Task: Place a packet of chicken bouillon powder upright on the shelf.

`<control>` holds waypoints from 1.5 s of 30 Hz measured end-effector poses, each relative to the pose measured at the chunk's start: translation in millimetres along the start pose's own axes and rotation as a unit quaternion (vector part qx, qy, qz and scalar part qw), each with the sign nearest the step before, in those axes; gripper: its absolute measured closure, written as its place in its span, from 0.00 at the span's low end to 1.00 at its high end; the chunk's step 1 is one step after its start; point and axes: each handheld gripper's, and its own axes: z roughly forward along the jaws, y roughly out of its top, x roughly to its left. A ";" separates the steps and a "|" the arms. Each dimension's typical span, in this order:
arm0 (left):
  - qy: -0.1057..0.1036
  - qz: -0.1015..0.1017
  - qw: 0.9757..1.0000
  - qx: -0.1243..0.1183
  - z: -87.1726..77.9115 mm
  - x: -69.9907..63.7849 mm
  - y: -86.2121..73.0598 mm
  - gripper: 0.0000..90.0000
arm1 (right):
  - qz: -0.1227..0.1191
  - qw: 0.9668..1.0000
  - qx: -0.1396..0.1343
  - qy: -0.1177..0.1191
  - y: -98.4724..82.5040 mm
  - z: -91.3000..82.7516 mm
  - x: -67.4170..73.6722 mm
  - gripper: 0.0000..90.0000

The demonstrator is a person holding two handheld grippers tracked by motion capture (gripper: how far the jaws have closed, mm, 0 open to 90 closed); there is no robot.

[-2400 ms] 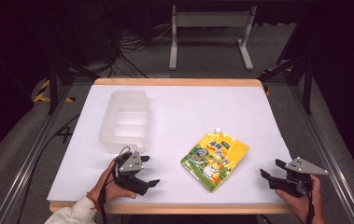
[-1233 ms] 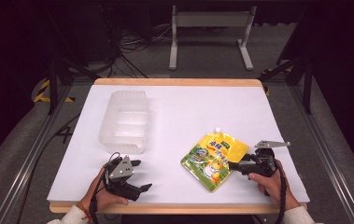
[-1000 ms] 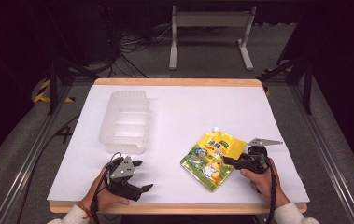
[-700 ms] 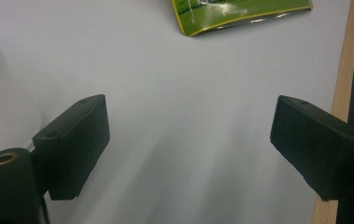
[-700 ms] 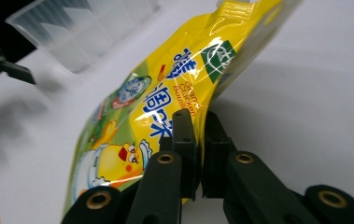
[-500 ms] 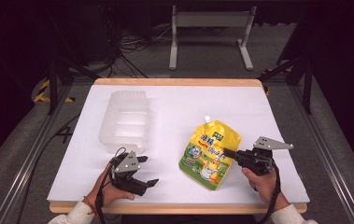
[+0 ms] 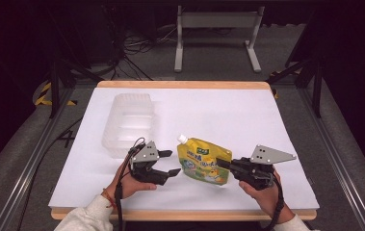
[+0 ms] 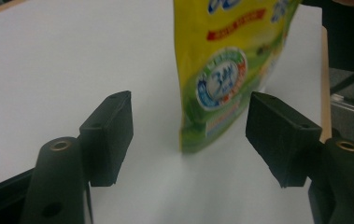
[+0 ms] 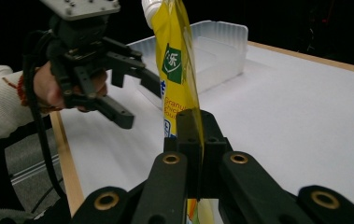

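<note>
A yellow spouted pouch (image 7: 204, 160) with green print stands tilted up off the white table, white cap at its top left. My right gripper (image 7: 224, 164) is shut on the pouch's right edge, and the pouch (image 9: 174, 70) rises from between its black jaws. My left gripper (image 7: 169, 162) is open just left of the pouch. The pouch's lower corner (image 8: 221, 79) stands a short way beyond the gap between that gripper's fingers (image 8: 111, 135), touching neither.
A clear plastic container (image 7: 128, 123) lies at the left back of the white table top (image 7: 228, 110), just beyond my left gripper. The table's wooden front edge (image 7: 180, 215) runs under both hands. A metal frame (image 7: 217, 29) stands behind the table.
My right gripper moved in from the table's right edge, shut on the pouch and lifted it from lying flat to upright. The left gripper shifted slightly towards the pouch.
</note>
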 end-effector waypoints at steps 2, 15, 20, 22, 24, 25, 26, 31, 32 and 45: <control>0.002 0.006 1.000 -0.002 4.0 1.0 4.8 0.43 | -0.007 1.000 0.001 0.001 1.8 1.3 3.5 1.00; -0.001 0.026 0.999 -0.019 -1.0 4.8 12.1 0.89 | -0.031 0.999 0.001 -0.008 10.7 8.5 9.7 1.00; 0.020 0.024 0.999 -0.025 -8.7 9.5 16.3 0.95 | -0.041 0.999 -0.002 -0.010 19.6 16.1 8.0 1.00; 0.031 0.024 0.999 -0.023 -12.4 10.6 18.4 0.96 | -0.047 0.999 -0.003 -0.013 23.7 20.6 7.7 1.00; 0.042 0.024 0.999 -0.024 -15.8 12.1 19.6 0.98 | -0.052 0.999 -0.004 -0.012 27.9 25.1 6.6 1.00; 0.042 0.024 0.999 -0.024 -15.8 12.1 19.6 0.98 | -0.052 0.999 -0.004 -0.012 27.9 25.1 6.6 1.00; 0.048 0.024 0.998 -0.022 -17.5 13.1 20.2 0.98 | -0.054 0.998 -0.002 -0.010 30.4 28.1 6.1 1.00; 0.064 0.017 0.997 -0.032 -26.3 17.6 21.8 0.99 | -0.058 0.998 -0.007 -0.005 41.2 40.1 4.5 1.00; 0.071 0.017 0.997 -0.034 -29.7 18.6 22.6 1.00 | -0.060 0.998 -0.007 -0.006 43.3 41.7 4.7 1.00; 0.108 0.012 0.993 -0.050 -51.4 31.2 23.4 1.00 | -0.071 0.997 -0.010 -0.004 65.6 66.0 1.6 1.00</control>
